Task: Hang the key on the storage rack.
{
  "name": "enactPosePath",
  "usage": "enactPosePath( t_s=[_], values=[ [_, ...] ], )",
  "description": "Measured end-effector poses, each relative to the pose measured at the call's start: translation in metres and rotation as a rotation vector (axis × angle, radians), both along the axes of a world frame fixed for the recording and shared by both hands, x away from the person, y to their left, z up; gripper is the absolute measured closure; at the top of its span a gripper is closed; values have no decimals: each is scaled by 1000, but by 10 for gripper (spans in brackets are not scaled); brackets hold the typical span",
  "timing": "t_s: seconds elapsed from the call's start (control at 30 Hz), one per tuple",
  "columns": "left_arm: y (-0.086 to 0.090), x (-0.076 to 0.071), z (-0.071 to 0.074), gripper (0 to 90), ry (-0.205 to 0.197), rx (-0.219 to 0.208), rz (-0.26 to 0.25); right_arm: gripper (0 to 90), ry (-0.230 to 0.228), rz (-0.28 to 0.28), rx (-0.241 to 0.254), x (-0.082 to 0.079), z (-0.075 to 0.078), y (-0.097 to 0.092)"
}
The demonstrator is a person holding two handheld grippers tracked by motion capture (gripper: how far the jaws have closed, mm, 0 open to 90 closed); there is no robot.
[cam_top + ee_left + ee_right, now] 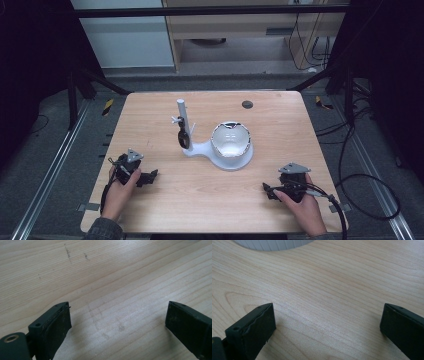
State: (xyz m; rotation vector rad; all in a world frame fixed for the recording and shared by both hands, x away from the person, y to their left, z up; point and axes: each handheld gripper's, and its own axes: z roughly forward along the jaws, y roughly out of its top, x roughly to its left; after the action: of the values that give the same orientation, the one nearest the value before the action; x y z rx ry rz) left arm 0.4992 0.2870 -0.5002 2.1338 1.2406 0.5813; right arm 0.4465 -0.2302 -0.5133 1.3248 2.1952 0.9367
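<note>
While both grippers rest wide apart, the bowl (231, 142) sits between

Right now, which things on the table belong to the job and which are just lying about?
Job:
- white stand with a dark object hung on it
- shiny bowl on the stand's base
- left gripper, open
- right gripper, open

Lying about:
- dark disc at the table's far edge

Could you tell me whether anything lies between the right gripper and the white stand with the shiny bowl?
Nothing visible does: only bare wooden table separates the open right gripper from the white stand with the shiny bowl.
</note>
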Motion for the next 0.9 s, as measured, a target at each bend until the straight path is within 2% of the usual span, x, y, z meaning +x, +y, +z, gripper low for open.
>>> enactPosePath(
  t_s=[0.43, 0.9],
  values=[
    [-2, 7, -7, 53, -19, -65, 7, 5, 0, 0, 0, 0, 0, 0],
    [-4, 4, -8, 20, -17, -65, 27, 5, 0, 0, 0, 0, 0, 0]
  ],
)
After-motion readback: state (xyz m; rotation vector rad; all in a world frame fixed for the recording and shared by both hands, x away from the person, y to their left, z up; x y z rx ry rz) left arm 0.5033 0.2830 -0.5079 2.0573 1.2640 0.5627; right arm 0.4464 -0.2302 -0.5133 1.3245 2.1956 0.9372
